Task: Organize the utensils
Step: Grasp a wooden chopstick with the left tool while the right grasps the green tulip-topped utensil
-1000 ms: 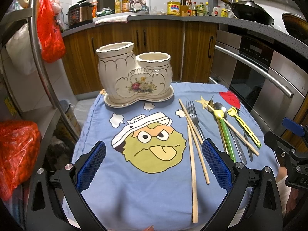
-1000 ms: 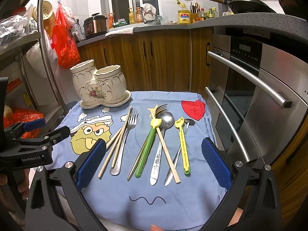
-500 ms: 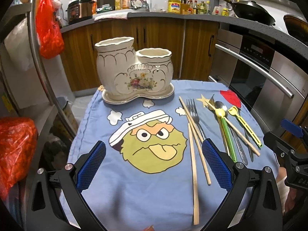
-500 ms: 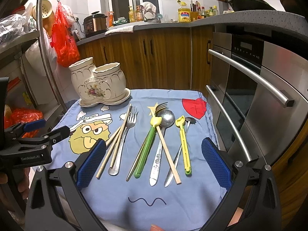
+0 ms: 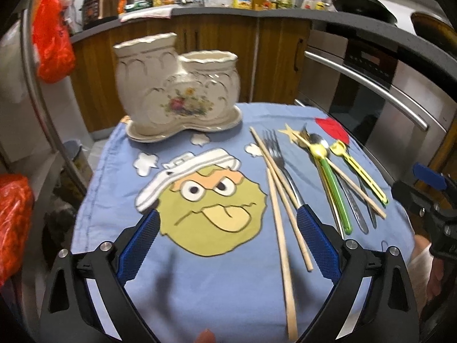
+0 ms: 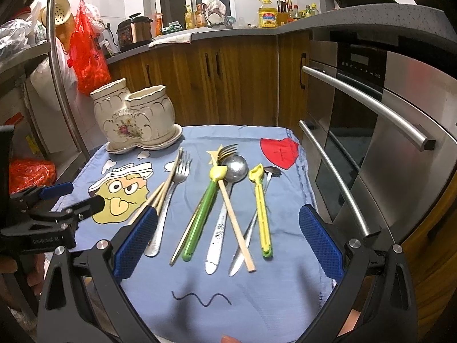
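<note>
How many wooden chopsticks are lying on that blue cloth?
3. Beside the silver fork lie a slanted chopstick and a nearer chopstick. The third chopstick lies farther right, across the silver spoon. A fourth may be hidden.

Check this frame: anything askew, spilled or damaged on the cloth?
Nothing spilled or broken. The utensils lie crisscrossed: one chopstick rests across the steel spoon, beside the green-handled utensil. The ceramic holder stands upright.

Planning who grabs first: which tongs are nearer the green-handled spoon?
Right. The right tongs hang open with the green-handled spoon lying between the fingers; the left tongs sit further left, over the cartoon face.
</note>
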